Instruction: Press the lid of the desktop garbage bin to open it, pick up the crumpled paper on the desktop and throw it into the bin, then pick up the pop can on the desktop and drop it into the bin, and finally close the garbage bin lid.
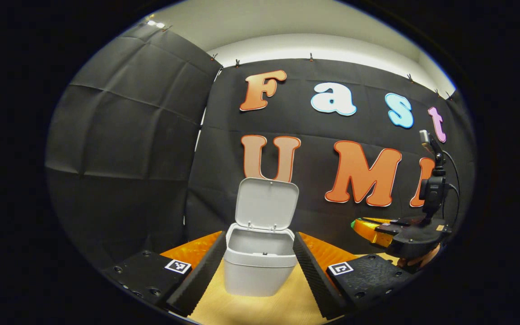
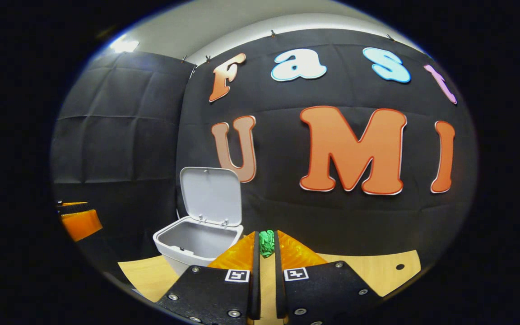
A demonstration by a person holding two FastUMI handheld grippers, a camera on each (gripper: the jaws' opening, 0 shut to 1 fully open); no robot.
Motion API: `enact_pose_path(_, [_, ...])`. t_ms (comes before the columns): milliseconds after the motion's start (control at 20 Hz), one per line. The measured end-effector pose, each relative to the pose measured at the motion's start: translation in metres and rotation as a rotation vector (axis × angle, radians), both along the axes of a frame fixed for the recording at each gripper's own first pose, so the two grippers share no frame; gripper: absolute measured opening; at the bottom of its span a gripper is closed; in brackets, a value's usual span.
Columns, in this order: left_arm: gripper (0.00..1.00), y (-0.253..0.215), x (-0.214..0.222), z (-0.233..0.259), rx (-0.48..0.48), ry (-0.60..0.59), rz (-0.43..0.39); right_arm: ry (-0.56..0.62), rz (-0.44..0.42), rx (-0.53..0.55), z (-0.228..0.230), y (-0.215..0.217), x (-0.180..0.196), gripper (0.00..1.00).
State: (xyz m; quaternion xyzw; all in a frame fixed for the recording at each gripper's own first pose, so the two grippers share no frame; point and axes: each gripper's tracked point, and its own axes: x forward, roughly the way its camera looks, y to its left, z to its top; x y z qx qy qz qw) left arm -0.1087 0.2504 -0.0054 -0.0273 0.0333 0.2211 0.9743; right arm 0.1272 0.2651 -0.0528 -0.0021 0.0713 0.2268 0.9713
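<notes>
Right gripper view: right gripper (image 2: 266, 253) pinching the green crumpled paper (image 2: 266, 242), bin (image 2: 197, 241) open at lower left.
Judged best: carry the paper over the bin's mouth before letting go; the raised lid (image 2: 210, 195) leaves room. Left gripper view: left gripper (image 1: 260, 275) spread wide around the bin (image 1: 260, 266) on the bench (image 1: 260, 309); it shows the right gripper (image 1: 395, 234) from outside, at right.

The bin (image 1: 260, 264) looks like smooth matt plastic. The surface (image 1: 260, 307) is pale wood-grain. The green paper (image 2: 266, 243) is crumpled. The wall (image 1: 129, 149) is matt creased cloth.
</notes>
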Motion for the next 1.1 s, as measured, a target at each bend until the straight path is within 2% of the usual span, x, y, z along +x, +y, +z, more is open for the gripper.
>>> enact_pose_path(650, [0.94,0.063,-0.053,0.001,0.066,0.043,0.157,0.002,0.116,0.019,-0.032,0.125,0.043,0.12])
enact_pose_path(1000, [0.94,0.088,-0.063,-0.003,0.085,0.066,0.191,0.037,0.124,-0.002,-0.066,0.162,0.06,0.13])
enact_pose_path(1100, [0.94,0.091,-0.061,-0.005,0.083,0.071,0.186,0.059,0.14,-0.014,-0.076,0.172,0.061,0.16])
